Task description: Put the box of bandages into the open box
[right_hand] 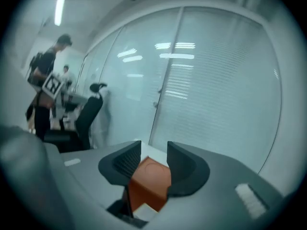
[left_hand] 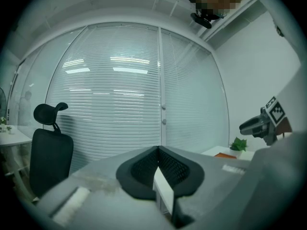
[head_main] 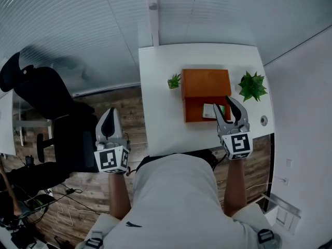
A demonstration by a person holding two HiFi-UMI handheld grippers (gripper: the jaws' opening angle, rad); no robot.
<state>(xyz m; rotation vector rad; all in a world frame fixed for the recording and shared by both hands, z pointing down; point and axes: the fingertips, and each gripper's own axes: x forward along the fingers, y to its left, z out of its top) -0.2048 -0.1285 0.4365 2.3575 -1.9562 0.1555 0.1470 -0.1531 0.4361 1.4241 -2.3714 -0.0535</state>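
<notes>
An orange box (head_main: pixel 205 113) stands open on the white table (head_main: pixel 161 113), its lid (head_main: pixel 206 82) folded back. Inside it lies the white and green box of bandages (head_main: pixel 212 111). My right gripper (head_main: pixel 222 101) hovers over the box's right side, open, with nothing between its fingers. In the right gripper view the jaws (right_hand: pixel 153 147) stand apart and the orange box (right_hand: pixel 149 178) shows in the gap beyond them. My left gripper (head_main: pixel 108 113) hangs left of the table over the wooden floor. In the left gripper view its jaws (left_hand: pixel 158 148) meet at the tips, holding nothing.
A small plant (head_main: pixel 174 80) stands left of the lid, a larger plant (head_main: pixel 252 85) to its right. A black office chair (head_main: pixel 46 95) sits on the floor at the left, with cables near it. Blinds cover the glass wall behind the table. People (right_hand: pixel 48 80) stand far off.
</notes>
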